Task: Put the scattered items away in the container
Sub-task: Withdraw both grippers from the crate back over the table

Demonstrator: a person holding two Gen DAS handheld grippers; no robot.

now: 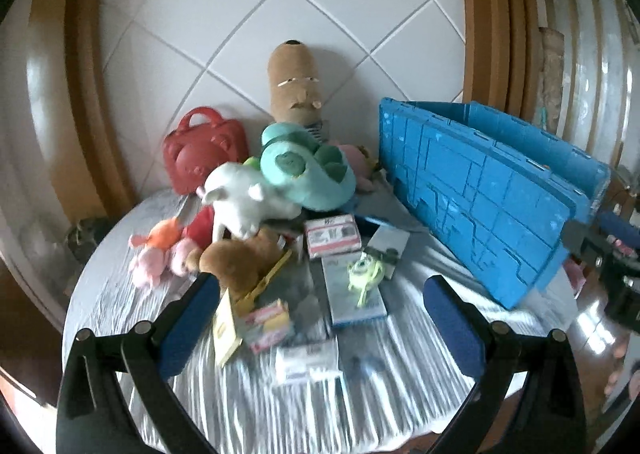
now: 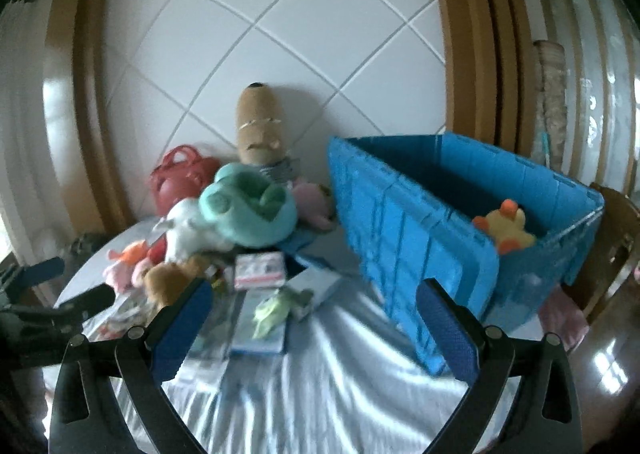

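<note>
Container [image 2: 404,238] on cloth-covered table [image 2: 340,366], tiled wall [image 2: 280,34] behind.

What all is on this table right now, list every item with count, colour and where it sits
crate: 1, blue, table's right side
duck plush: 1, yellow-orange, inside crate
long dog plush: 1, tan, upright against tiled wall
bag: 1, red, back left
teal plush: 1, atop the pile
white plush: 1, pile centre
brown plush: 1, pile front
pink plushes: about 2, left edge
green one-eyed figure: 1, on flat blue box
small boxes: several, mid-table
tablecloth: 1, pale
left gripper: open, empty
right gripper: open, empty
</note>
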